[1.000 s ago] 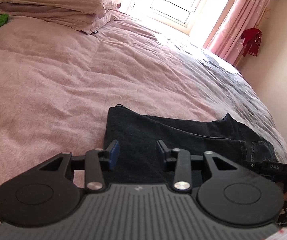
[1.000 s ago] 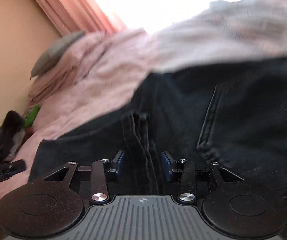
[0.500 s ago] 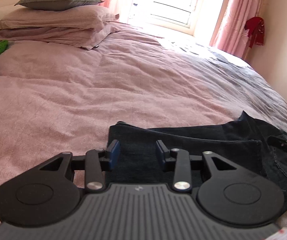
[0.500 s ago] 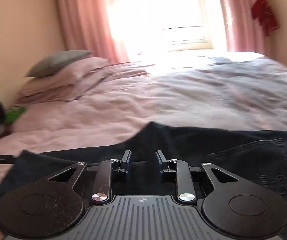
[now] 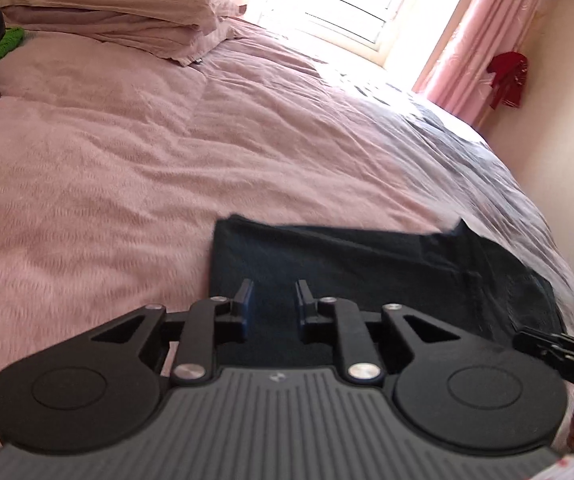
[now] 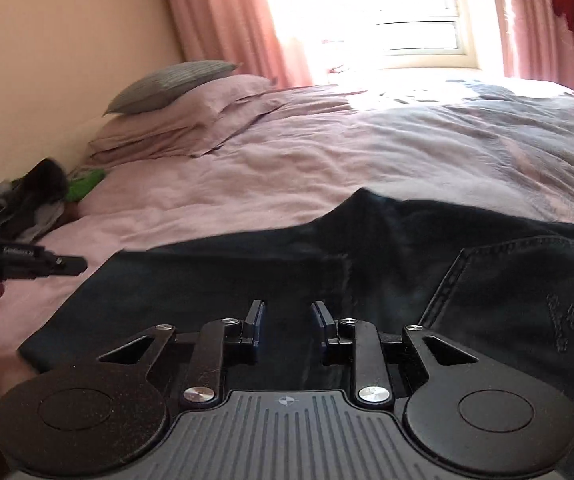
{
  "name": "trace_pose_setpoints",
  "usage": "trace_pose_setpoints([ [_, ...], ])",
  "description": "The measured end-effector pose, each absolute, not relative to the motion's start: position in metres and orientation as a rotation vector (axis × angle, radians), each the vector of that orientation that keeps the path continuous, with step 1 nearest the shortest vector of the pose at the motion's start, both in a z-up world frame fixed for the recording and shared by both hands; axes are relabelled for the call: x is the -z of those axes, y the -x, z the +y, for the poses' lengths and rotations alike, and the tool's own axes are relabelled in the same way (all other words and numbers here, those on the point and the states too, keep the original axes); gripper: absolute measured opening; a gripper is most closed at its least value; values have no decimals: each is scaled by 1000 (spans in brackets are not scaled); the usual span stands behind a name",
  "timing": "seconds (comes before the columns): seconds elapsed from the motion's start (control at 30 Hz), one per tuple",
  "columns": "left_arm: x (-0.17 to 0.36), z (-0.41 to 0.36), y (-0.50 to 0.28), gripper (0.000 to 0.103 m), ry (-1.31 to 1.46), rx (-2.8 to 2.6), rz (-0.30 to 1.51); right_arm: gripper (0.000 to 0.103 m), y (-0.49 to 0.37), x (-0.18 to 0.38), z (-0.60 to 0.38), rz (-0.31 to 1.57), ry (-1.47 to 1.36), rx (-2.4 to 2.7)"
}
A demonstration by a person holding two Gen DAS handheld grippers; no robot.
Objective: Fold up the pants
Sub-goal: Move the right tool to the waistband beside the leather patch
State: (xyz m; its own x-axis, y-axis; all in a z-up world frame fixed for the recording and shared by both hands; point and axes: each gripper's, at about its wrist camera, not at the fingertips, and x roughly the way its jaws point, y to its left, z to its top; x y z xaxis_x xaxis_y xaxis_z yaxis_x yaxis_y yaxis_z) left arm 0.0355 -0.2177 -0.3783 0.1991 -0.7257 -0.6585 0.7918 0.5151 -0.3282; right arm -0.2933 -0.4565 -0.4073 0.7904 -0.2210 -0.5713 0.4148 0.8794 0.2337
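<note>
- The dark denim pants (image 5: 367,264) lie flat on the pink bed cover (image 5: 127,184), at the near edge of the bed, where both of the person's tools can reach them without leaning across the mattress.
- They appear already folded at least once: in the right wrist view the pants (image 6: 247,280) show a straight near edge, and a back pocket (image 6: 527,304) with a stitched flower faces up toward the waist end.
- The left tongs (image 5: 273,300) sit over the leg end with a clear gap between the blue pads and no cloth in them; they hover just above the fabric, probably lined up to take that end.
- The right tongs (image 6: 289,320) are likewise parted and empty, above the middle of the pants beside the pocket, so neither tool grips anything at this moment.
- The left tongs (image 6: 47,266) appear at the left edge of the right wrist view, well apart from the right tool, which suits a two-point lift of a long garment.
- Pillows (image 6: 191,96) and loose clothes (image 6: 39,196) sit far off at the head of the bed, out of the way of the fold.
</note>
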Motion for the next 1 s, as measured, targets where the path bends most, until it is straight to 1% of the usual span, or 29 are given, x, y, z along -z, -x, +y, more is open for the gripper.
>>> trace_pose_setpoints([
  [0.1,396,-197,5,17,-234,1050,856,23,302,429,-421,653,-304,323],
  [0.13,409,-194,12,12,-275,1014,853,23,301,442,-417,682,-306,329],
  [0.2,421,-186,11,11,-242,976,859,20,302,453,-416,685,-337,348],
  [0.27,409,-178,9,10,-164,951,875,20,303,443,-412,669,-351,367],
  [0.3,402,-175,11,11,-146,960,852,20,306,434,-408,635,-339,377],
  [0.33,397,-172,16,14,-151,963,829,20,310,428,-404,597,-326,376],
  [0.37,398,-175,19,15,-183,951,828,20,311,425,-402,576,-315,375],
  [0.4,401,-177,20,15,-215,929,840,20,307,430,-402,610,-312,381],
  [0.47,400,-171,21,15,-167,896,875,20,298,450,-408,703,-339,383],
  [0.5,393,-163,21,17,-120,889,880,20,302,451,-411,677,-389,393],
  [0.53,386,-153,21,26,-77,879,878,20,309,446,-412,647,-443,403],
  [0.57,382,-144,21,34,-38,854,882,21,318,439,-413,613,-494,409],
  [0.6,381,-136,20,42,-5,826,897,24,328,434,-414,581,-532,417],
  [0.63,383,-129,18,43,30,813,919,26,337,430,-416,559,-558,430],
  [0.67,386,-123,16,43,74,813,942,31,346,427,-418,549,-569,453],
  [0.7,393,-118,14,43,129,814,974,34,354,424,-419,545,-571,482],
  [0.77,410,-111,12,43,285,826,1047,35,372,422,-426,540,-582,534],
  [0.87,438,-107,12,44,548,811,1108,35,398,423,-443,533,-645,614],
  [0.93,446,-110,14,45,605,792,1099,35,420,422,-452,509,-696,667],
  [1.0,448,-112,16,50,635,788,1078,35,440,420,-463,472,-740,703],
])
